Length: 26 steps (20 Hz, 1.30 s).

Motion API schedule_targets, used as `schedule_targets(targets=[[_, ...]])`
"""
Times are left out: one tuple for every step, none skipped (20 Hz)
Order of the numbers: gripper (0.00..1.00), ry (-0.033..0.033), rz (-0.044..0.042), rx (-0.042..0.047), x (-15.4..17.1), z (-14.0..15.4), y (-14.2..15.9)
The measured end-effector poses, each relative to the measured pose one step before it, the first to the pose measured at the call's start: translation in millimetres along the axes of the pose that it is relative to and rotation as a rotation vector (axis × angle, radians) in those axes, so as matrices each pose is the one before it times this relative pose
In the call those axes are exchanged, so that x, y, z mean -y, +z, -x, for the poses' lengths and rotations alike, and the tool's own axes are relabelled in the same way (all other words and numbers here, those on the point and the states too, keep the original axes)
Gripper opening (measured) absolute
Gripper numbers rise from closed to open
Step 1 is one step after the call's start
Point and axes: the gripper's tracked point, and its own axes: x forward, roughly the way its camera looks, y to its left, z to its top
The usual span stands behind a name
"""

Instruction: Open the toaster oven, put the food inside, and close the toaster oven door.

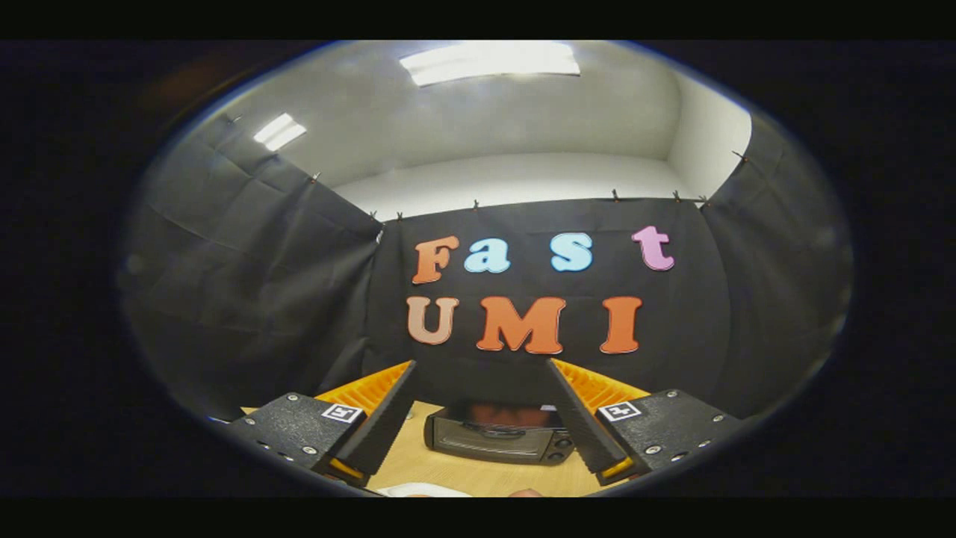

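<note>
The task looks barely begun. The oven (497,439) stands on the table (478,474) with its door (489,442) shut, the handle running across the upper part of the glass and the knobs (562,447) at about 3 o'clock from the door. Nothing has been put inside as far as the dark glass lets me judge, so opening, loading and closing all seem left to do. The food is hard to make out: a pale plate (422,490) peeks in at about 7 o'clock from the oven, close under the fingers, and a small rounded bit (525,493) sits at about 5 o'clock from the oven, but both are cut off and I cannot tell what they hold. The gripper (482,370) is held high and back from the oven, aimed more at the wall (246,284) than at the table, so the oven lies low between the two fingers and well beyond their tips. The jaws stand wide apart, holding nothing and touching nothing. The fingers splay outward from the two mounts, the left finger (385,415) at 9 o'clock from the oven and the right finger (579,418) at 3 o'clock. My guess is that the hand must tip down and move forward toward the handle before anything else.
</note>
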Motion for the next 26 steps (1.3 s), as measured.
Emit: schedule_targets(targets=[[0.99,0.00701,-0.00316,0.00121,-1.87,-2.38,0.32],[0.99,0.00592,0.00071,0.00221,-1.82,-3.14,1.48],[0.99,0.00353,0.00761,0.00583,-0.99,-3.15,1.7],[0.99,-0.00082,0.01567,0.00398,-0.29,-2.07,0.06],[0.99,-0.00612,0.01637,0.00096,0.62,-1.83,-1.86],[0.99,-0.00087,0.01278,0.00078,-0.05,-2.44,-3.09],[0.99,0.00508,0.00452,0.00177,-2.13,-3.69,-2.94],[0.99,0.01009,0.00052,-0.00438,-4.1,-4.17,-5.39],[0.99,0.00478,-0.00595,-0.0071,-1.77,-4.89,-5.0],[0.99,0.0036,-0.01002,-0.00923,-0.02,-4.92,-6.59],[0.99,0.00138,-0.01641,-0.01079,-0.24,-6.48,-7.07],[0.99,0.00734,-0.01965,-0.01127,-1.95,-5.95,-7.36],[0.99,0.00355,-0.01833,-0.01028,-0.69,-6.64,-6.67],[0.99,-0.00156,-0.01349,-0.01086,1.97,-6.0,-5.7],[0.99,0.0021,-0.0083,-0.00843,0.87,-6.43,-5.02],[0.99,-0.00224,-0.00554,-0.0094,1.18,-5.4,-6.01],[0.99,-0.00144,-0.00541,-0.00226,1.33,-4.42,-3.91],[0.99,-0.00824,-0.00452,-0.00073,3.07,-5.29,-2.56],[0.99,-0.00715,-0.00014,-0.00221,2.35,-5.47,-2.48],[0.99,-0.01048,-0.00152,-0.00455,2.37,-5.96,-5.02],[0.99,-0.00798,-0.00438,-0.01104,2.94,-7.17,-7.17],[0.99,-0.00679,-0.00298,-0.01037,1.31,-6.82,-8.69],[0.99,-0.01122,-0.00541,-0.01195,3.3,-6.98,-8.35],[0.99,-0.00571,-0.00323,-0.00627,1.17,-7.74,-7.64],[0.99,-0.00907,-0.00735,-0.01374,2.19,-7.79,-8.99],[0.99,0.00075,-0.00501,-0.00926,0.15,-7.6,-9.21]])
